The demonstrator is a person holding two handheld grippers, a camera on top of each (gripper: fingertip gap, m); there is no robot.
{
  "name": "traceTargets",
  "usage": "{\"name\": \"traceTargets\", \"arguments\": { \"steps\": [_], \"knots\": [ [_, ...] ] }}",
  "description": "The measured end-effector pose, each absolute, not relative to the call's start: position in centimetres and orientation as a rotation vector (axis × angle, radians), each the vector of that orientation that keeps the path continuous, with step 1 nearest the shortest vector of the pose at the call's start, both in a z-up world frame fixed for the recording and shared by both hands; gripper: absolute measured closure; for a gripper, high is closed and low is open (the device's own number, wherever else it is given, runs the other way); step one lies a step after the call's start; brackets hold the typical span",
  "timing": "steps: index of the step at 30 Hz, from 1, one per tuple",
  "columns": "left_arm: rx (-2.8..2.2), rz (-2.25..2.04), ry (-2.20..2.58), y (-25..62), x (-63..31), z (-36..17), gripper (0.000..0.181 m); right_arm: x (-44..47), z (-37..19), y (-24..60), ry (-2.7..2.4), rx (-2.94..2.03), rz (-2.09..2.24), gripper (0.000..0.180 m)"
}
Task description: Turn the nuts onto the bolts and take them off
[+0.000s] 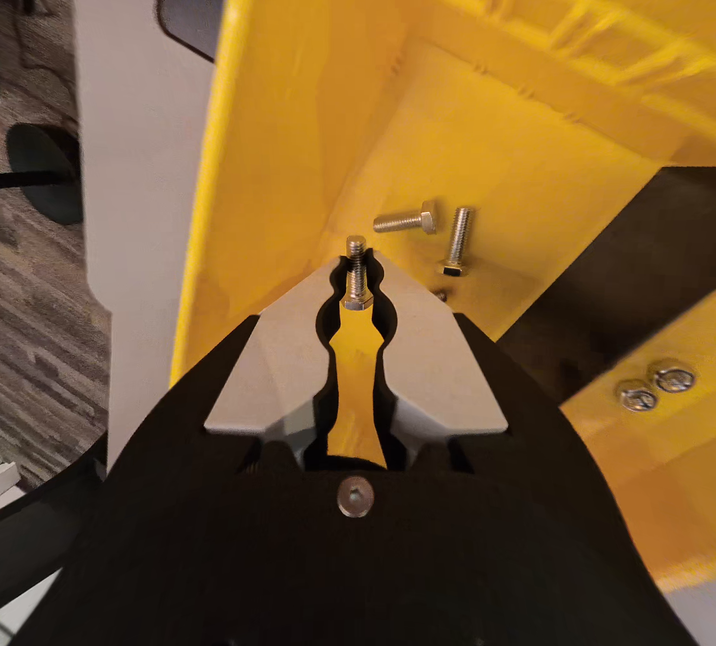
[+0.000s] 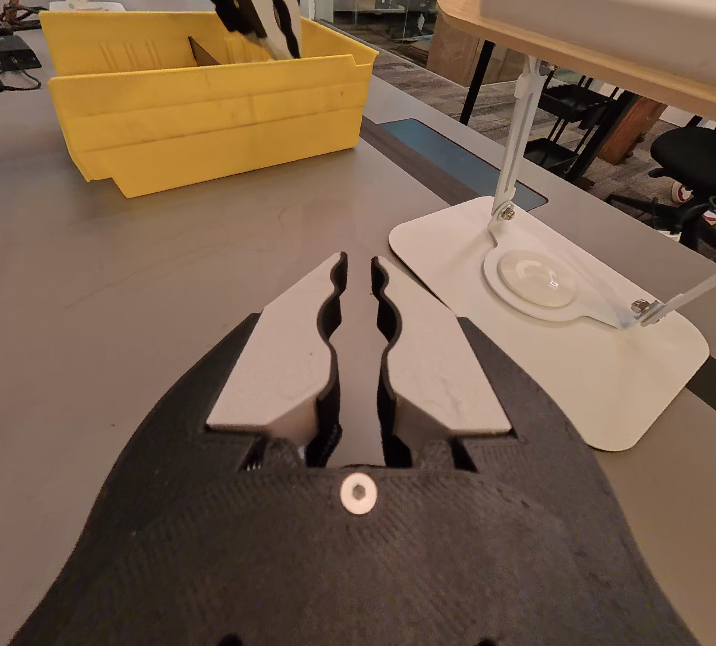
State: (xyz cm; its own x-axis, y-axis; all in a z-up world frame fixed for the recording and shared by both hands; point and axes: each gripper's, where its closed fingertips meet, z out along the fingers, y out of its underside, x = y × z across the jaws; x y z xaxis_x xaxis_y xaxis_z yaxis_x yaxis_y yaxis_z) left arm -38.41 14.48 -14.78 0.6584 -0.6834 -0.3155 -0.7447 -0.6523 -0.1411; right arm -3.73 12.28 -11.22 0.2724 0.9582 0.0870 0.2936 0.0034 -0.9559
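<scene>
One bolt (image 1: 355,275) sits clamped in the left gripper (image 1: 356,259); two bolts (image 1: 407,219) lie right of centre, apparently unthreaded. Right gripper (image 2: 359,259) jaws slightly apart, empty.

Grey table (image 2: 162,279), matte top, with a dark blue inset panel (image 2: 457,158) towards its far right edge. Items resting directly on it: one yellow plastic bin (image 2: 217,124), far left of centre, open-topped; one white flat stand base (image 2: 542,368), right side, near the blue panel, with a thin white arm (image 2: 515,139) rising from it. Dark cables (image 2: 15,81) lie at the far left edge.
</scene>
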Motion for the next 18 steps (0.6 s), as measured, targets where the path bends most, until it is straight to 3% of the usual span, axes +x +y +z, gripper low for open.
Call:
{"name": "traceTargets", "arguments": {
  "steps": [9,18],
  "knots": [
    [-2.289,0.257,1.131,12.5,-25.2,-4.4,0.173,-2.9,-11.3,13.8,-1.167,-1.553,0.771,0.169],
    [-2.148,0.039,1.580,5.1,-4.7,-10.0,0.173,-0.9,-11.8,16.4,-1.061,-1.647,0.739,0.170]
  ]
}}
